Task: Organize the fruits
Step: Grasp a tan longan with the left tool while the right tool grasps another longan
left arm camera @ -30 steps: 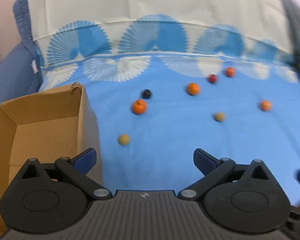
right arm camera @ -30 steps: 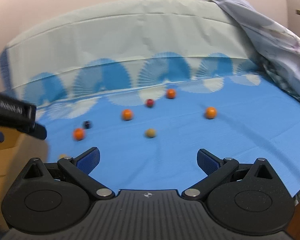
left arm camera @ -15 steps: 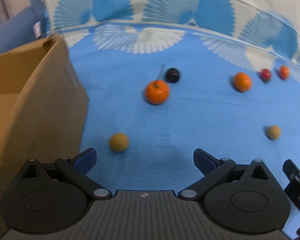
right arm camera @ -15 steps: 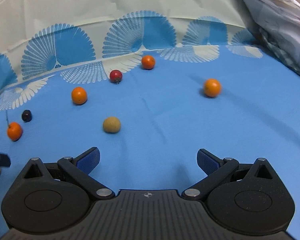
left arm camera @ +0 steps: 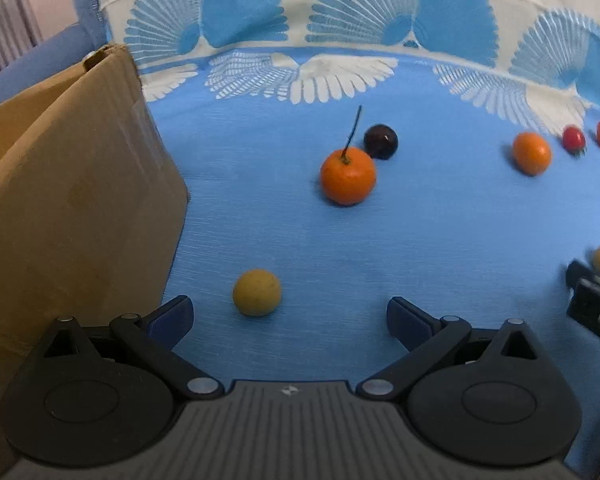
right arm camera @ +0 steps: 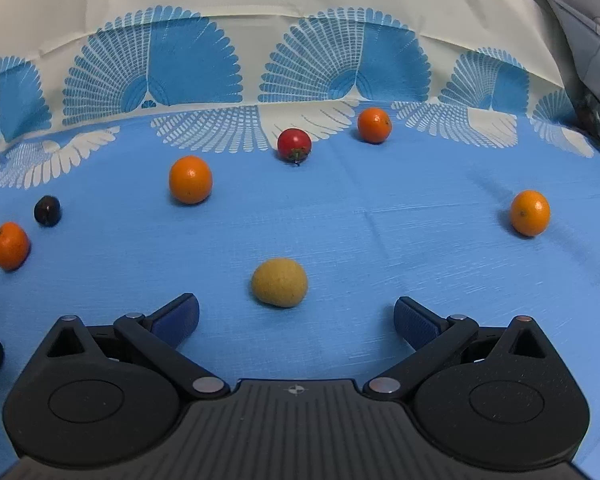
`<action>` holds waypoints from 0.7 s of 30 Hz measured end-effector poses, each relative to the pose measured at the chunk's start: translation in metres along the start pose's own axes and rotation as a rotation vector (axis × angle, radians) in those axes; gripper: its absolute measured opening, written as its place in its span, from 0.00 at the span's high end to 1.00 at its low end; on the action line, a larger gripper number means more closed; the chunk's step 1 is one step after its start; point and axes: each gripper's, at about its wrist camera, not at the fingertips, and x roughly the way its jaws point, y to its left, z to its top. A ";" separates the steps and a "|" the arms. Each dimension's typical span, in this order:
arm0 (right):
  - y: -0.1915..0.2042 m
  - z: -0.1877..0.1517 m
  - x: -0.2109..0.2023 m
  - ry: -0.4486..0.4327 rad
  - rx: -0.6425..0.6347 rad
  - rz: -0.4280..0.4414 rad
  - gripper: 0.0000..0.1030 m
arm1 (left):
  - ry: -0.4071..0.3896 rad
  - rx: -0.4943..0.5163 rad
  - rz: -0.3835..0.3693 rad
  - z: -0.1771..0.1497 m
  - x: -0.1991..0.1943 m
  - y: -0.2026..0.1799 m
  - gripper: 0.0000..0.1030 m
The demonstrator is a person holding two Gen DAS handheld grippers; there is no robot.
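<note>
Several small fruits lie on a blue cloth. My left gripper is open and empty, with a tan round fruit just ahead between its fingers. Beyond it sit an orange fruit with a stem and a dark fruit. My right gripper is open and empty, with another tan fruit just ahead of it. Further off in the right wrist view lie an orange, a red tomato, two more oranges, the dark fruit and the stemmed orange.
A brown cardboard box stands close on the left of my left gripper. The right gripper's body shows at the right edge of the left wrist view. A patterned white and blue cloth rises behind, with a grey bundle at the far right.
Both grippers have moved forward and lower towards the cloth; each tan fruit now lies close before its gripper. The box has slid to the left edge of the left view.
</note>
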 end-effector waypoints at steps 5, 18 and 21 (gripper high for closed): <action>0.002 0.001 0.003 0.000 -0.001 -0.005 0.01 | -0.018 -0.053 0.026 0.003 0.000 0.007 0.15; -0.005 0.002 -0.010 -0.018 0.029 0.097 0.72 | -0.015 -0.097 -0.071 0.009 -0.013 0.025 0.72; -0.009 0.001 -0.012 -0.024 0.051 0.090 0.72 | -0.001 -0.086 -0.080 0.009 -0.019 0.026 0.72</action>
